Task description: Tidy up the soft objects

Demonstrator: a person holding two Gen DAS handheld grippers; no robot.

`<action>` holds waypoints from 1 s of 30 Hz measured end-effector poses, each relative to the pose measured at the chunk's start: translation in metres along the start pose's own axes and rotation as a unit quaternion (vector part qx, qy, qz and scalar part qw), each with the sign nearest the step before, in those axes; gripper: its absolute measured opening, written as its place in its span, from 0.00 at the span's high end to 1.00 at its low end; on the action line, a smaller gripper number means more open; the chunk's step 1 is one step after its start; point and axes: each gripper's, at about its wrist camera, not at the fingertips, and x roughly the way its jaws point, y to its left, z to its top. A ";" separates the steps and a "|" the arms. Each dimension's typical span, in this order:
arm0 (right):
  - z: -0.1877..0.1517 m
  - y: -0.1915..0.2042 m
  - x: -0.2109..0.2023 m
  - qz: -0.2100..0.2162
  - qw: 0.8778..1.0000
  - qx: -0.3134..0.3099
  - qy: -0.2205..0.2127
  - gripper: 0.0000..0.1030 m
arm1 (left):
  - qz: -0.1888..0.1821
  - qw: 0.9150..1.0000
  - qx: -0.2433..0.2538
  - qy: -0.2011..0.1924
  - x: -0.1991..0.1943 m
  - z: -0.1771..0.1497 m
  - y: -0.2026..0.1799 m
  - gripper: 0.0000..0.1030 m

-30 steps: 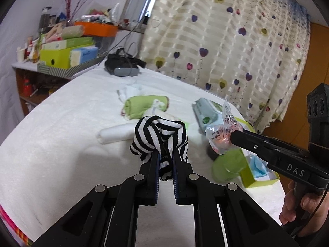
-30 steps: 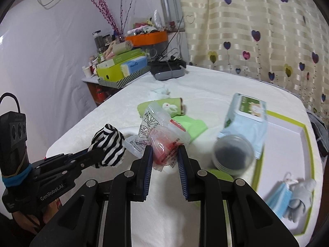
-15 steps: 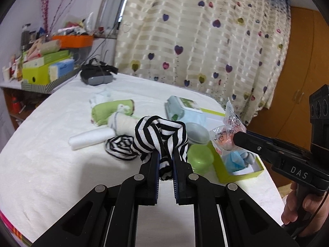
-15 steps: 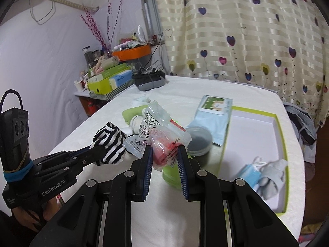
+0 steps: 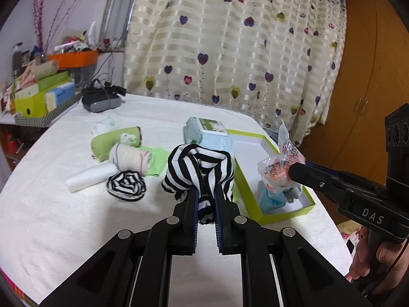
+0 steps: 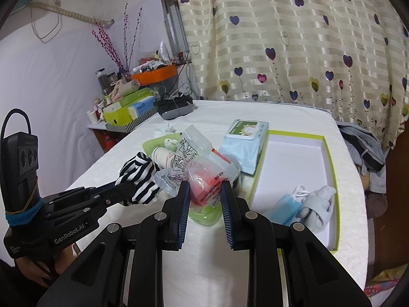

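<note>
Over at the left of the right wrist view, your left gripper (image 6: 133,188) is clamped tight on the striped sock (image 5: 200,171), held up above the white table (image 5: 51,217). At center frame, your right gripper (image 6: 204,192) pinches the clear plastic packet (image 6: 204,168) between narrow jaws. On the right, the green-rimmed tray (image 6: 329,158) holds a blue mask (image 6: 285,206) and grey sock (image 6: 318,206) in its lower corner.

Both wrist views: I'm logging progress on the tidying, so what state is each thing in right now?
Left tool: shut on striped sock, held up.
Right tool: shut on plastic packet, held up.
Green box: open, lidless.
Blue mask: in the box.
Grey sock: in the box.
Second striped sock: loose on table.
</note>
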 end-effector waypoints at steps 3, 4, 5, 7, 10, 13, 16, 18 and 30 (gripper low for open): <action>-0.001 -0.006 -0.004 -0.006 1.000 0.005 -0.003 0.76 | -0.006 1.000 0.007 0.002 0.002 0.001 -0.007 0.90; -0.002 -0.009 -0.006 -0.008 1.000 0.008 -0.004 0.76 | -0.008 1.000 0.009 0.002 0.003 0.001 -0.009 0.90; -0.002 -0.012 -0.008 -0.010 1.000 0.010 -0.005 0.76 | -0.010 1.000 0.010 0.003 0.004 0.001 -0.011 0.90; -0.003 -0.017 -0.010 -0.015 1.000 0.015 -0.007 0.76 | -0.014 1.000 0.015 0.004 0.006 0.002 -0.016 0.90; -0.005 -0.026 -0.015 -0.024 0.999 0.023 -0.009 0.76 | -0.019 1.000 0.021 0.006 0.008 0.002 -0.023 0.90; -0.007 -0.036 -0.021 -0.033 0.999 0.031 -0.011 0.76 | -0.026 0.999 0.025 0.006 0.010 0.004 -0.028 0.90; -0.008 -0.049 -0.027 -0.046 0.998 0.044 -0.015 0.76 | -0.034 0.999 0.032 0.006 0.013 0.006 -0.036 0.90; -0.008 -0.057 -0.030 -0.054 0.997 0.051 -0.017 0.76 | -0.039 0.999 0.036 0.006 0.016 0.007 -0.041 0.90; -0.020 -0.092 -0.030 -0.081 0.993 0.080 -0.003 0.76 | -0.062 0.997 0.052 0.021 0.034 0.008 -0.065 0.90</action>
